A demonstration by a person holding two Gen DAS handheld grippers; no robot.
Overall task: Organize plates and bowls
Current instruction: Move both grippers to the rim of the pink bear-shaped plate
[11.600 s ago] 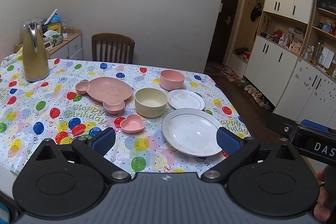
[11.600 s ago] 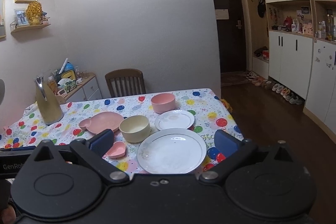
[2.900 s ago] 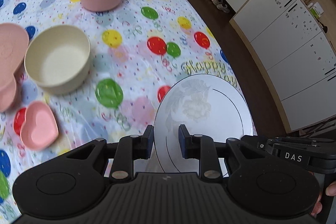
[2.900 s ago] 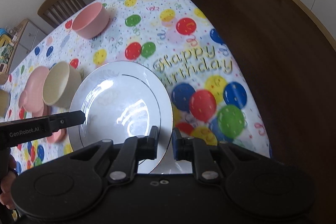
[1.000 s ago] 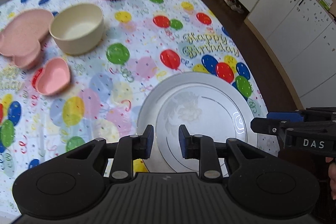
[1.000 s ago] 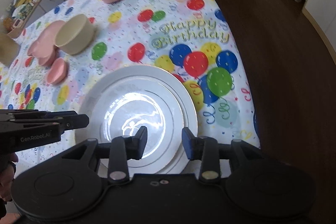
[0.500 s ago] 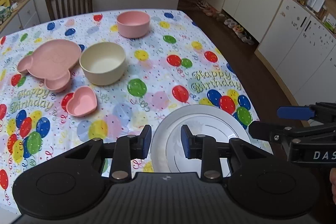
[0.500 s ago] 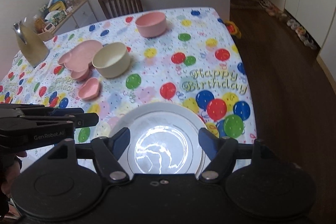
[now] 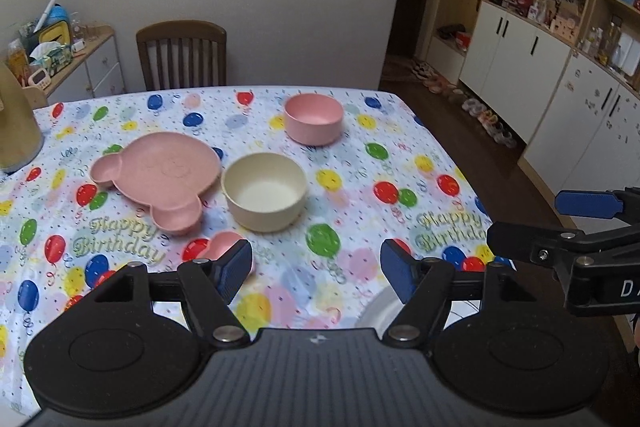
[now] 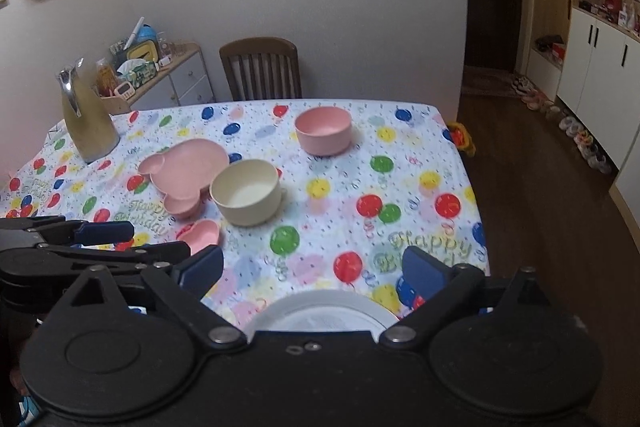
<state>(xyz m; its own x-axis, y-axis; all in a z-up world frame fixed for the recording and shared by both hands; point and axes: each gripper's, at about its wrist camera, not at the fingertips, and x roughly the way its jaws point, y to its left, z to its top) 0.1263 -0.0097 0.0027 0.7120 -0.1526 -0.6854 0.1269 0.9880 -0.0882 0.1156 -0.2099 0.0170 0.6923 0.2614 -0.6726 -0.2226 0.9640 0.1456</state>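
The white plates (image 10: 320,311) sit stacked at the bottom centre of the right wrist view, right under the right gripper (image 10: 312,271), so what is left to sort lies ahead and to the left. The cream bowl (image 9: 264,191) sits in the middle of the left wrist frame, straight up from the left gripper (image 9: 316,269), with the pink bowl (image 9: 314,119) further up and slightly right of it, near the table's far edge. The bear-shaped pink plate (image 9: 160,175) lies just left of the cream bowl, its long axis running from upper left to lower right, and the small heart dish (image 10: 198,233) shows just above the left finger in the right wrist view (in the left view it is half hidden behind the blue pad). By this layout the left gripper looks the nearer one for the pink pieces and the cream bowl. Both grippers are spread wide with nothing between their pads and touch nothing; the right one hovers over the plate stack, the left over bare tablecloth (image 9: 360,155)
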